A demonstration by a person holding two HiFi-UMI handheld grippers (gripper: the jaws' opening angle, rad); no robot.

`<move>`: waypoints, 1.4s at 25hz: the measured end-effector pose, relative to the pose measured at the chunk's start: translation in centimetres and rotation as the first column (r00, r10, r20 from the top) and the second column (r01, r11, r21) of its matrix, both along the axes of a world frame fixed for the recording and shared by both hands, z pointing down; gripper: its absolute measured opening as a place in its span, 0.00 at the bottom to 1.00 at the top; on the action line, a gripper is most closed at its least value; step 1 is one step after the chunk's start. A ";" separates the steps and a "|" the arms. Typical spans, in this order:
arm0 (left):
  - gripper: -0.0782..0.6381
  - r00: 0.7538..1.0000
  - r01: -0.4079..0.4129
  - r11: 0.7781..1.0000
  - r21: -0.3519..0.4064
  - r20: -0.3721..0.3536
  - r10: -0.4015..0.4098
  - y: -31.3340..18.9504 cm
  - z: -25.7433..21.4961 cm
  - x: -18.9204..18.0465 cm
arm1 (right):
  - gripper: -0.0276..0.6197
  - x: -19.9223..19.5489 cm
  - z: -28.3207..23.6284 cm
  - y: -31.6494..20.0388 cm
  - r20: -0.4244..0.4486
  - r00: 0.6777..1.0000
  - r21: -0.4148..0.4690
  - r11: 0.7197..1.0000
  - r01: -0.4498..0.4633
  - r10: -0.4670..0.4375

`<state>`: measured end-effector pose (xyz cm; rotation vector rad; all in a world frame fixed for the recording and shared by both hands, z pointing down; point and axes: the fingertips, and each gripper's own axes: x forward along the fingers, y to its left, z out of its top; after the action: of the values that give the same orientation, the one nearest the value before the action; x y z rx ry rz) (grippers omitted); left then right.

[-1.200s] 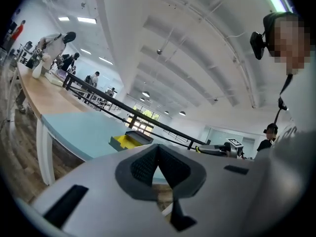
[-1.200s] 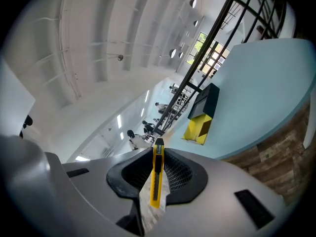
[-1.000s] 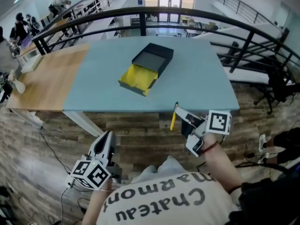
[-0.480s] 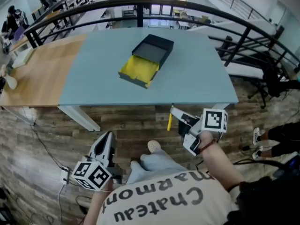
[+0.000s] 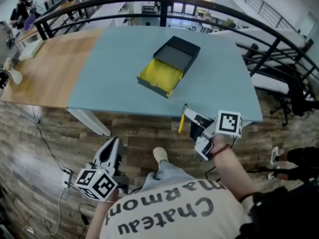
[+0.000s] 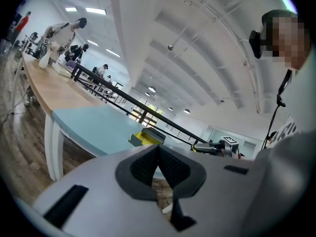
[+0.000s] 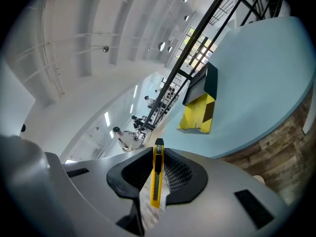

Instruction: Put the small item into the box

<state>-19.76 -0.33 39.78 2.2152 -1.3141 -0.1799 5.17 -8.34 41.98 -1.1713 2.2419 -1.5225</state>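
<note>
Right gripper view: right gripper (image 7: 156,158) is clamped on the thin yellow cutter (image 7: 157,181), which sticks out past the jaws. Box (image 7: 200,107) lies open on the table (image 7: 256,83), well apart. Left gripper (image 6: 159,164) is closed w/ nothing inside. Risk: cutter may pivot or slip b/c the grip is narrow, or hit the box wall if released too early.

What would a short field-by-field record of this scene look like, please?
right gripper: jaws shut on yellow utility knife, held by the near edge of the blue table
left gripper: jaws together, nothing between them, low over the wooden floor
box: dark, open, yellow inside showing, on the table
task state: knife not yet in the box
</note>
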 end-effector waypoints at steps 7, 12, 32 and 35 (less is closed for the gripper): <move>0.11 0.999 0.049 0.999 0.010 0.005 -0.049 -5.7 -1.0 -0.5 | 0.18 -0.5 -1.3 -7.0 0.012 0.999 0.023 0.999 0.041 -0.041; 0.11 0.997 0.078 0.997 0.027 -0.006 -0.078 -10.3 -2.0 -0.6 | 0.18 -0.3 -2.0 -11.8 0.014 0.998 0.035 0.998 0.056 -0.057; 0.11 0.989 0.149 0.988 0.050 -0.001 -0.149 -23.8 -1.8 1.1 | 0.18 0.5 -0.1 -27.1 -0.035 0.990 0.001 0.991 0.134 -0.134; 0.11 0.988 0.154 0.987 0.044 -0.007 -0.154 -25.1 -1.5 1.4 | 0.18 0.4 0.8 -28.3 -0.046 0.987 -0.018 0.988 0.151 -0.152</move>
<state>-18.36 -25.43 38.32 2.1487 -1.4934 -0.2729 5.61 -36.65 42.81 -1.0730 2.4043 -1.5841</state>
